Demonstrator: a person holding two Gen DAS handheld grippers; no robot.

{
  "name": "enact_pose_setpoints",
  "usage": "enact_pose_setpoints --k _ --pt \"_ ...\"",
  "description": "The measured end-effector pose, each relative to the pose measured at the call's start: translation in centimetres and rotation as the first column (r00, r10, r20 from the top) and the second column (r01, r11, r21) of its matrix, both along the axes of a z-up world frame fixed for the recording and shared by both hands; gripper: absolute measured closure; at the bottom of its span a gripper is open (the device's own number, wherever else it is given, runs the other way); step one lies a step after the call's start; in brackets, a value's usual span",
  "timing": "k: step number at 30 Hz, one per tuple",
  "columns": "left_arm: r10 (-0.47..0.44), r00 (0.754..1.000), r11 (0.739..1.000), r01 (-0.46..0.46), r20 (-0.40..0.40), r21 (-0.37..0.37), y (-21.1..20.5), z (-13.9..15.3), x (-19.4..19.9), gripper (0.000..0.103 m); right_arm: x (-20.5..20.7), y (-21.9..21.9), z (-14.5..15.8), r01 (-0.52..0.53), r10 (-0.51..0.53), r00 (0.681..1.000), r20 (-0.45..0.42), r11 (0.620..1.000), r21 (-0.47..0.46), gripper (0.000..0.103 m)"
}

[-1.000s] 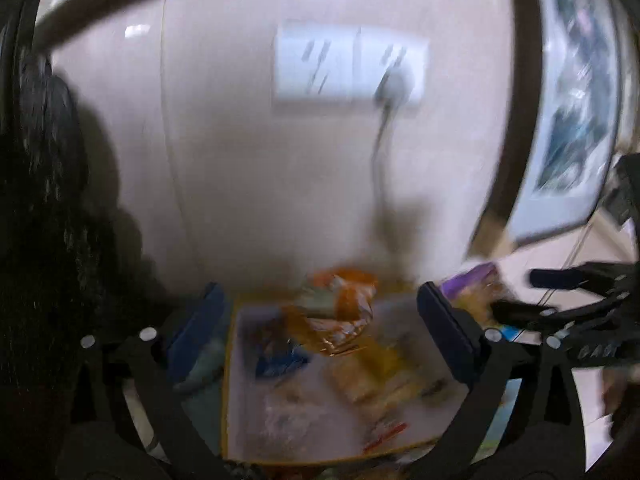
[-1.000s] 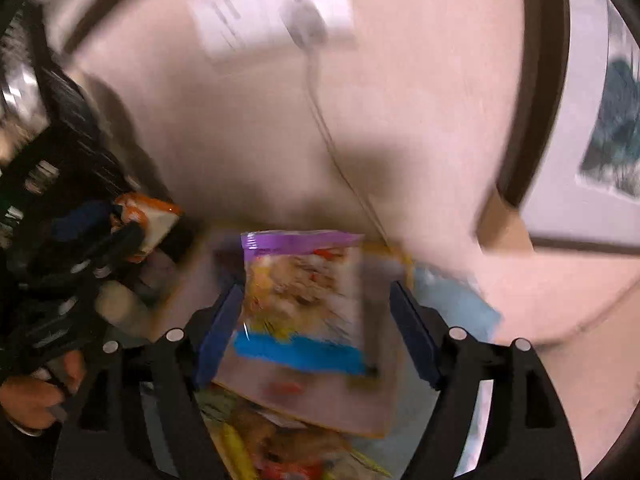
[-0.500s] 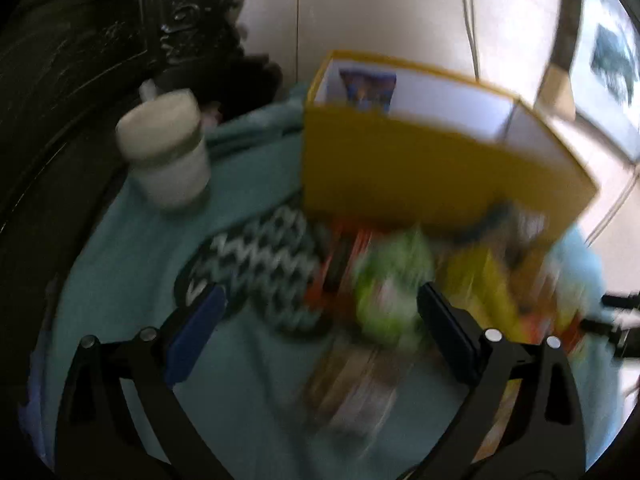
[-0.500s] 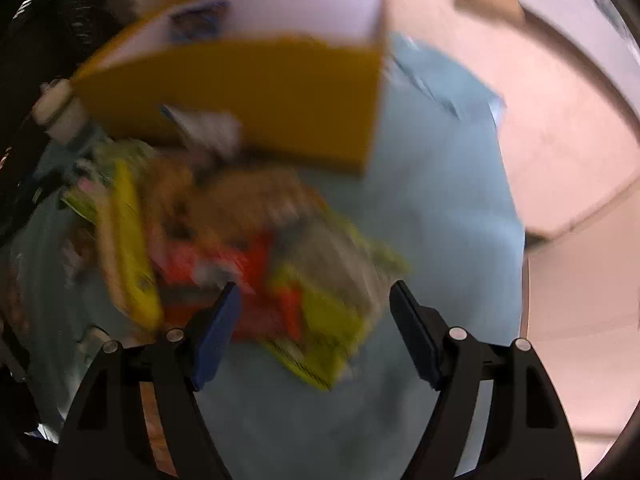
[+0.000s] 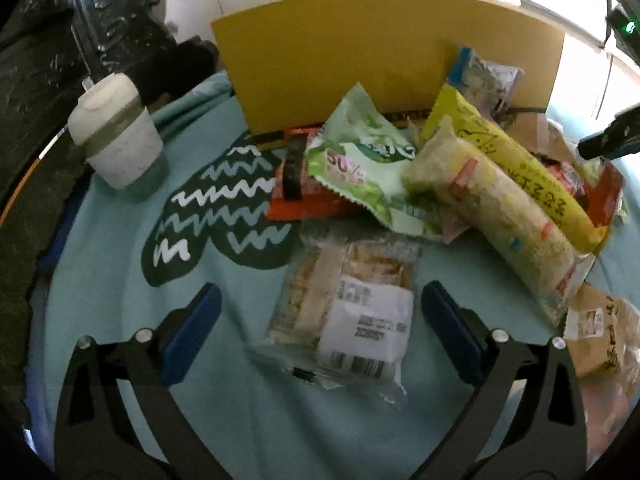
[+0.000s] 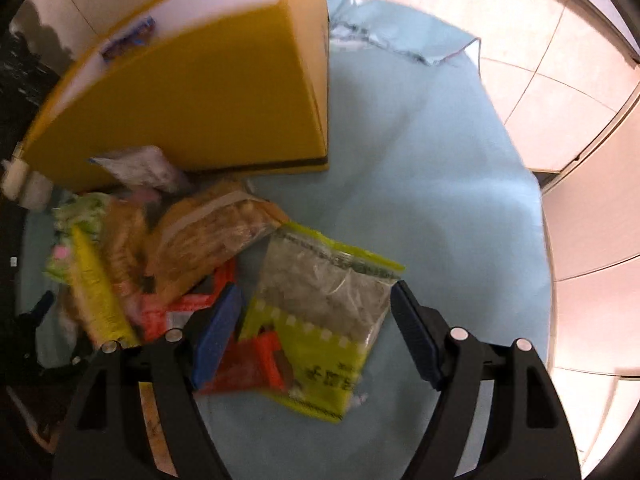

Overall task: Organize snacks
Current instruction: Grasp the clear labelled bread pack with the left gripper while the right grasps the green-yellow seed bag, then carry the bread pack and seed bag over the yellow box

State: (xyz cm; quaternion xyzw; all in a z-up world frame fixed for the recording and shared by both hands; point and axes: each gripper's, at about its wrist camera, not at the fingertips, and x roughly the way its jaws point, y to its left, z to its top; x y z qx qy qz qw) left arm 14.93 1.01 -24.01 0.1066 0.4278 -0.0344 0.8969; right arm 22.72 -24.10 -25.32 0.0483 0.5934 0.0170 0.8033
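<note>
**Now both grippers hang open over the snack pile**

Left gripper [image 5: 318,328] has its jaws wide, holding nothing; a clear cracker pack [image 5: 340,316] lies flat between its blue pads on the teal cloth [image 5: 120,288]. At 12 o'clock stands the yellow box [image 5: 360,52], with a green packet [image 5: 360,160], a long yellow pack [image 5: 516,176] and a pale tube pack [image 5: 492,216] heaped against its foot. A white lidded cup [image 5: 120,136] sits at 10 o'clock.

Right gripper [image 6: 316,340] is likewise spread wide and empty, straddling a yellow-green zip bag [image 6: 320,308] that overlaps an orange packet [image 6: 256,364]. A brown bag [image 6: 208,240] lies at 11 o'clock, near the box's front wall.
</note>
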Motion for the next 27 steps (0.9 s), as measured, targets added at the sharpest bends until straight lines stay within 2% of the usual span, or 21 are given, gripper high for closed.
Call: enact_pose_setpoints --k 1,2,3,5,6,7,8,9,10,11,13,16,21,27 --pt "0.001 1.0 1.0 -0.001 -0.004 -0.009 0.1 0.0 0.0 0.002 -0.1 0.8 -0.6 -0.026 0.026 1.0 -0.006 0.999 -0.026 0.012" --pt "0.003 1.0 1.0 -0.004 -0.013 -0.025 0.4 0.0 0.1 0.002 -0.5 2.3 -0.7 -0.074 0.076 0.997 0.007 0.989 -0.127 0.011" --pt "0.006 1.0 0.999 -0.007 -0.024 -0.043 0.7 0.0 0.2 0.002 -0.9 2.7 -0.5 -0.068 0.071 0.997 0.01 0.986 -0.152 0.011" --pt "0.008 0.999 0.998 -0.01 -0.032 -0.058 1.0 0.0 0.3 0.002 -1.2 2.3 0.1 -0.056 0.053 0.998 -0.029 0.993 -0.102 0.016" --pt "0.007 1.0 0.999 -0.009 -0.029 -0.054 1.0 0.0 0.2 0.002 -1.4 2.3 0.5 -0.075 0.073 0.997 -0.028 0.992 -0.099 0.023" --pt "-0.007 1.0 0.999 0.006 -0.018 -0.049 0.9 0.2 -0.1 0.01 -1.7 2.2 1.0 -0.095 0.094 0.995 -0.019 0.991 -0.092 0.034" --pt "-0.029 1.0 0.998 0.028 -0.009 -0.05 0.7 0.3 -0.4 0.017 -2.5 1.9 1.5 -0.115 0.115 0.993 -0.011 0.989 -0.091 0.036" --pt "-0.078 0.997 0.995 0.078 0.005 -0.056 0.1 0.6 -1.0 0.04 -2.9 1.7 1.7 -0.114 0.114 0.993 -0.01 0.99 -0.083 0.038" --pt "-0.106 0.994 0.993 0.107 0.014 -0.041 -0.6 0.5 -1.6 0.047 -3.8 0.8 2.0 -0.099 0.099 0.995 -0.005 0.994 -0.056 0.039" --pt "-0.115 0.993 0.993 0.116 0.021 -0.019 -1.1 0.5 -1.9 0.048 -4.4 0.3 2.2 -0.087 0.087 0.996 0.001 0.996 -0.031 0.039" --pt "-0.085 0.996 0.994 0.085 0.003 -0.075 -0.4 0.6 -1.8 0.048 -5.7 -1.0 2.8 -0.057 0.056 0.998 0.013 0.997 0.042 0.039" --pt "-0.064 0.998 0.993 0.063 -0.005 -0.098 0.3 0.8 -2.1 0.048 -7.6 -2.9 4.0 -0.006 0.003 1.0 0.027 0.996 0.092 0.039" --pt "-0.019 1.0 0.99 0.021 0.013 -0.137 1.4 2.0 -2.5 0.048 -9.8 -4.1 7.2 0.012 -0.021 0.997 0.072 0.993 0.121 0.039" --pt "-0.009 0.998 0.985 0.019 0.065 -0.169 1.4 4.7 -3.6 0.048 -12.4 -3.8 10.3 -0.005 -0.011 0.993 0.119 0.991 0.131 0.039"
